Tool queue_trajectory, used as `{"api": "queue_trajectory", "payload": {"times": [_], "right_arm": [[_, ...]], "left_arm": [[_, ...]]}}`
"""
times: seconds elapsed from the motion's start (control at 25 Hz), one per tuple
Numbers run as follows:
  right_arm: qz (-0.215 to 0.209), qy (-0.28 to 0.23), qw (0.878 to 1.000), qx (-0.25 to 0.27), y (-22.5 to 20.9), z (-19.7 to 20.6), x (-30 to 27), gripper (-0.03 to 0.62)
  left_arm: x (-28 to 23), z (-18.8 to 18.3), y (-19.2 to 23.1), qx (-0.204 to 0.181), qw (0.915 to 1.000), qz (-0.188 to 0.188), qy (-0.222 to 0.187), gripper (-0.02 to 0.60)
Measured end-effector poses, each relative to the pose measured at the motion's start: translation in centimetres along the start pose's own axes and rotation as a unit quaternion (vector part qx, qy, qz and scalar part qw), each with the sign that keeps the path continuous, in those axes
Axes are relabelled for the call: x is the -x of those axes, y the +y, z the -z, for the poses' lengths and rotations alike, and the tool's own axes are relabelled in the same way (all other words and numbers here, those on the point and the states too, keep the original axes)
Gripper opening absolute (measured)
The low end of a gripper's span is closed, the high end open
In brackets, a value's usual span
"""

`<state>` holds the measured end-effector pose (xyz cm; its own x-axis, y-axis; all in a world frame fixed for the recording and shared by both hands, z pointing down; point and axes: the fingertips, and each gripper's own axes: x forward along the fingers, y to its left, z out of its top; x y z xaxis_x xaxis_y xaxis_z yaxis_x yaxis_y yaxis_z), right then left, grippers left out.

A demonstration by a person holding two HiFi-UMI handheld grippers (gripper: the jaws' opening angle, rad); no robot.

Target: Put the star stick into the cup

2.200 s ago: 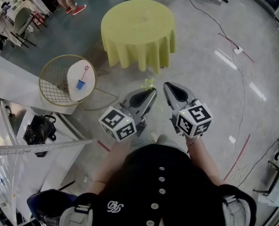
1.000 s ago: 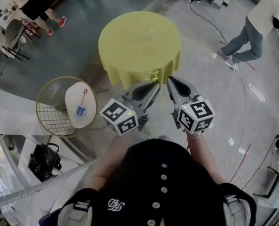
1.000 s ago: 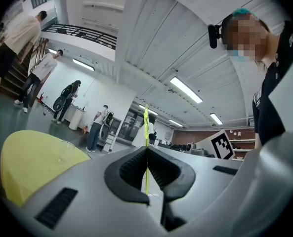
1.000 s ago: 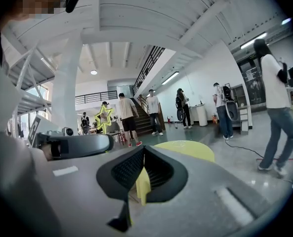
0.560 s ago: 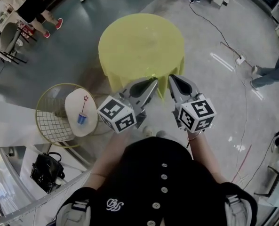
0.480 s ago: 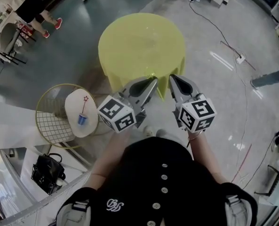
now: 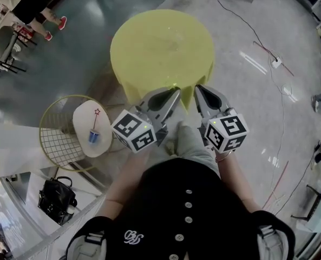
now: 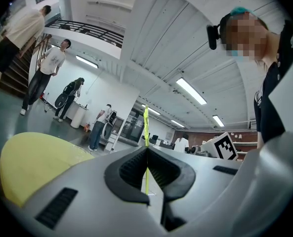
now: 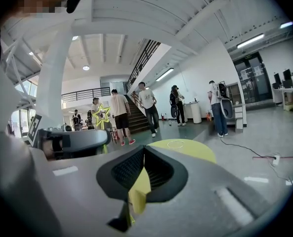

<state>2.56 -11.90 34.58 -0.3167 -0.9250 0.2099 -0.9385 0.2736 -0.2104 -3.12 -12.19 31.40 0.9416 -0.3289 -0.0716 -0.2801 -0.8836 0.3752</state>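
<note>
**Yellow cloth, grey floor, stick pinched in the left claw**

Yellow cloth drapes a round table (image 7: 160, 42) that stands on a polished grey floor (image 7: 257, 102). The floor shows streaks of glare, and thin cables (image 7: 241, 23) trail across it. Near the table is a gold wire basket (image 7: 54, 140) with a white top (image 7: 84, 118). A blue cup (image 7: 93, 137) and a thin red-starred wand (image 7: 97, 115) are on that top. People stand about an open hall with stairs.

The star stick (image 8: 146, 127) is a thin yellow-green rod, upright, pinched between the closed, ribbed black jaws of the left gripper (image 8: 147, 148). Its outlined star head (image 9: 103, 113) shows in the right gripper view. The stick is well apart from the blue cup. The right gripper (image 9: 144, 147) is closed on nothing, and both grippers point toward the table.
</note>
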Motion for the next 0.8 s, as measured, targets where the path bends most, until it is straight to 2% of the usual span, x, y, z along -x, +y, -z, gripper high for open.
{"api": "queue_trajectory", "payload": {"times": [0.4,0.8], "right_arm": [[-0.005,0.004,1.0,0.0,-2.2,-0.6,-2.8,0.003],[-0.032,0.012,0.999,0.012,-6.5,-2.7,-8.8,0.002]], "left_arm": [[-1.9,-0.5,2.2,-0.001,0.9999,-0.014,-0.004,0.012],[-6.2,-2.3,7.5,-0.001,0.9988,-0.047,-0.015,0.012]]}}
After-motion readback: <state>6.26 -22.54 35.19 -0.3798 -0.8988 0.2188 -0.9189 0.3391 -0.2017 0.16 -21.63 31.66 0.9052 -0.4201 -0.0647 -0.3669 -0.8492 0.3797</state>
